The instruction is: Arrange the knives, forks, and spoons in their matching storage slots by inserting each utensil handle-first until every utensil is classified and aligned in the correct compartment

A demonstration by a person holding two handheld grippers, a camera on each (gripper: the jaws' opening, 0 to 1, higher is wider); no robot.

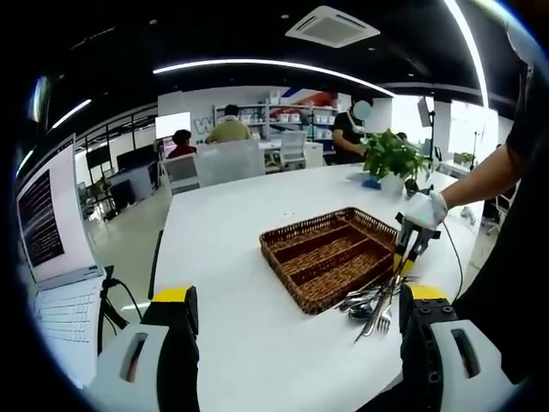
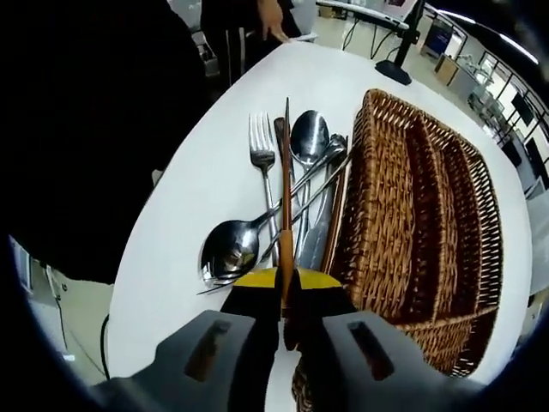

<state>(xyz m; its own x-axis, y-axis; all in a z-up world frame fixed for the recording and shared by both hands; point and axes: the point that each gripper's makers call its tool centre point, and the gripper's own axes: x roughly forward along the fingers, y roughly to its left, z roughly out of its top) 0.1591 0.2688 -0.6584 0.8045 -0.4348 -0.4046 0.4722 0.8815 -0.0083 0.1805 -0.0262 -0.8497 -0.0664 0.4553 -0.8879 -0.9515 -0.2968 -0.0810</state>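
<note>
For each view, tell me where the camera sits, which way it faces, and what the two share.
Left gripper view: rides the open left hand-held gripper, low over the white table, facing the wicker tray; a gloved hand shows.
Right gripper view: rides the right hand-held gripper, looking down along a clamped knife.
Shared: tray, table, pile of cutlery.

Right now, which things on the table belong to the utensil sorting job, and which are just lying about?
Part of the job:
- wicker tray, its slots holding nothing
- loose cutlery pile beside it: fork, spoons
- wooden-handled utensil, pinched in the right claw
- left claw, open and holding nothing

Just lying about:
- potted plant
- laptop
- chairs
</note>
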